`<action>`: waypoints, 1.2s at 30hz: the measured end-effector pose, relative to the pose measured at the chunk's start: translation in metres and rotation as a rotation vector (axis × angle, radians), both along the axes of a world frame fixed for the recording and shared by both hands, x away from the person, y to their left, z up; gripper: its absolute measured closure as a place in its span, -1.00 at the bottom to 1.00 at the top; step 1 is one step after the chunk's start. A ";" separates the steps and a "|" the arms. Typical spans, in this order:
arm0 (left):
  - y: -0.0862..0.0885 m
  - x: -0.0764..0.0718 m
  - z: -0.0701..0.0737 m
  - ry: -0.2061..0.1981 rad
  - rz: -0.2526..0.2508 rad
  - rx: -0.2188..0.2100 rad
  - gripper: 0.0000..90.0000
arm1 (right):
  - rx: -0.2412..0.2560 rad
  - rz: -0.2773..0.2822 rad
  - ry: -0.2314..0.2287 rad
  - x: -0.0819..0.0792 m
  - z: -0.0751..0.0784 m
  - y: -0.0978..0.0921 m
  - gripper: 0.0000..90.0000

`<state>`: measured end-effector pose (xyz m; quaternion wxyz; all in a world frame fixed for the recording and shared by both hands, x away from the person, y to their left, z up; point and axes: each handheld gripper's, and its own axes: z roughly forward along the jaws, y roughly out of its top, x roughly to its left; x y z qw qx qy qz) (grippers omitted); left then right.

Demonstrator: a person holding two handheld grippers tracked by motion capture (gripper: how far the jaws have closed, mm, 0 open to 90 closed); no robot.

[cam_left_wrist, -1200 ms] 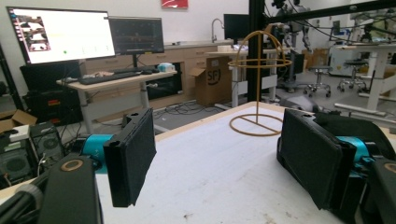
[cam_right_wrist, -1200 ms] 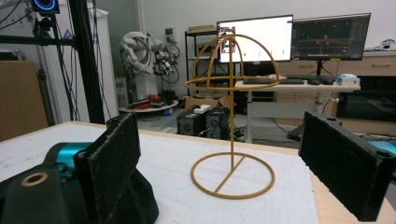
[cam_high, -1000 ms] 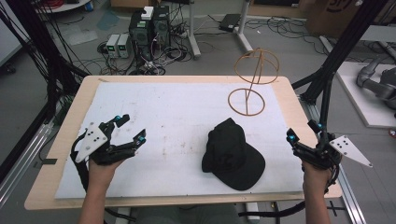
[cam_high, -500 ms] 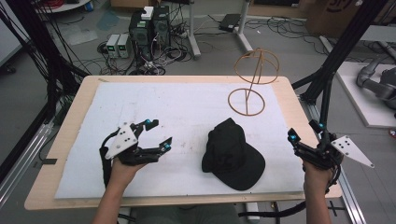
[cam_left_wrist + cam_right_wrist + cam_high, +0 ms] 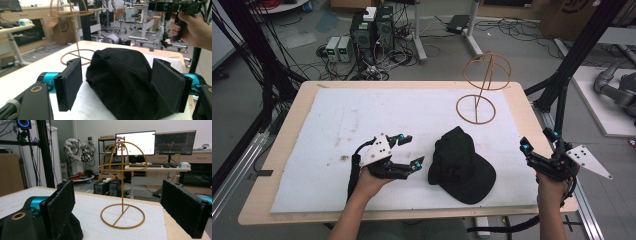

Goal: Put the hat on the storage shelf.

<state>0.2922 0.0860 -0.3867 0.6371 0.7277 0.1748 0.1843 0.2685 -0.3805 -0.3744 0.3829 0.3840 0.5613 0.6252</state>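
High view: black cap (image 5: 460, 165) lying near the middle of the desk (image 5: 277, 150), on the white mat (image 5: 337, 120), with the wire hat stand (image 5: 482, 90) upright farther off and to the right, well apart from it. Left tool (image 5: 408, 152) hovering just left of the cap, jaws spread wide, nothing held. Left gripper view: cap (image 5: 125, 82) framed between the two black pads (image 5: 71, 82), neither pad seen touching the fabric. Right tool (image 5: 534, 146) held at the right edge of the desk, near the person's side, jaws likewise wide and empty, aimed toward the stand (image 5: 122, 185) in the right gripper view. Step in hand, by the look of it: approach for a first grip on the cap, probably ahead of setting it on the stand. Next move likely calling for a short push forward and a close on the crown or its edge, pinching fabric rather than sliding off the soft dome.
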 end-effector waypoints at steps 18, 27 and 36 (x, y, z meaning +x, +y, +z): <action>-0.037 0.006 -0.030 0.100 -0.068 0.044 -0.47 | 0.006 -0.005 -0.008 -0.001 0.001 -0.002 -0.73; -0.047 0.008 -0.043 0.154 -0.100 0.061 -0.47 | 0.013 -0.007 -0.007 -0.001 0.001 -0.003 -0.72; -0.056 0.010 -0.053 0.196 -0.153 0.082 -0.38 | 0.016 -0.009 -0.007 -0.001 0.001 -0.004 -0.73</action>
